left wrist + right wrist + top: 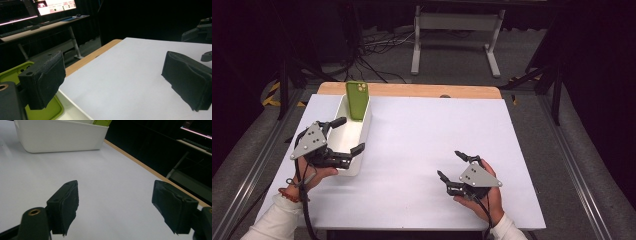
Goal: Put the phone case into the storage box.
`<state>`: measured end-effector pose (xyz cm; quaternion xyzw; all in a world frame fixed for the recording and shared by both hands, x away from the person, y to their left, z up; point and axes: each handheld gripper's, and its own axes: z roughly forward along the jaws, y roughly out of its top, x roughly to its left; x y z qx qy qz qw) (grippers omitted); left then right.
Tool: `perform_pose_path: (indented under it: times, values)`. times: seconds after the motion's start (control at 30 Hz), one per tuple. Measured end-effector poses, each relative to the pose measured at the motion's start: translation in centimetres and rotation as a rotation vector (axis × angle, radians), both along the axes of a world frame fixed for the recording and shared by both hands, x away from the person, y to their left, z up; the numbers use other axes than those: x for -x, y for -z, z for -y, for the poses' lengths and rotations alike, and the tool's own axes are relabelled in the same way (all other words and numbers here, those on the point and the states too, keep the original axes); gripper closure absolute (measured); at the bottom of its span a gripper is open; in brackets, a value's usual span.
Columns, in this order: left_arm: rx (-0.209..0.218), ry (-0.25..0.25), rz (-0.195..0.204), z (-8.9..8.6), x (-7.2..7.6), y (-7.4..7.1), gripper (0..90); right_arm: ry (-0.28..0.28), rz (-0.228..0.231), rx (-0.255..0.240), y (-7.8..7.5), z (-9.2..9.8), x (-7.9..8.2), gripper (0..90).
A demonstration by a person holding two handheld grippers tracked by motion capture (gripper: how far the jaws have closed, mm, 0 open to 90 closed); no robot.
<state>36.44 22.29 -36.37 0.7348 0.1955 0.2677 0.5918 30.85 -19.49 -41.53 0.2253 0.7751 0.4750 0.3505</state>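
**Jaws Wide Over the Bin, Phone Waiting Upright**

My left gripper (346, 136) stands with jaws wide and holding nothing, one jaw over the white bin (343, 171), the other past its near rim above the bench (422, 130). My right gripper (452, 164) hovers well apart over the bare white sheet, jaws equally wide and empty. The green phone (357, 100) stands on end in the bin's far end, leaning on the wall, back and camera lenses facing me. To take it cleanly, I judge I should move the left jaws farther along the bin, square them to the phone's flat faces, and close gently near its upper half so the slick case does not slip or topple.
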Motion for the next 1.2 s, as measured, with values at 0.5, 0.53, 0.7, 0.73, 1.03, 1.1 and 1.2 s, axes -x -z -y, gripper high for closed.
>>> perform_pose_path:
  times: [0.5,0.53,0.7,0.73,1.03,1.1,1.2]
  values:
    - [-0.006,0.054,0.004,1.1,1.5,0.7,4.8,-0.005,0.012,0.007,-0.2,-0.2,0.2,22.6]
    - [-0.009,0.055,0.003,1.2,1.6,0.8,4.1,-0.005,0.011,0.007,-0.2,-0.2,0.3,22.6]
    - [-0.022,0.061,0.014,1.8,2.3,1.2,4.0,-0.007,0.014,0.007,-0.3,-0.2,0.4,22.6]
    - [-0.031,0.061,0.018,1.9,2.4,1.3,3.7,-0.007,0.015,0.007,-0.3,-0.2,0.4,22.6]
    - [-0.047,0.068,0.019,2.4,3.3,2.0,3.4,-0.012,0.018,0.007,-0.4,-0.3,0.7,22.5]
    - [-0.051,0.073,0.025,2.4,3.4,2.1,3.5,-0.013,0.016,0.005,-0.4,-0.4,0.8,22.4]
    - [-0.049,0.076,0.022,2.5,3.6,2.3,3.8,-0.015,0.02,0.005,-0.4,-0.4,0.9,22.4]
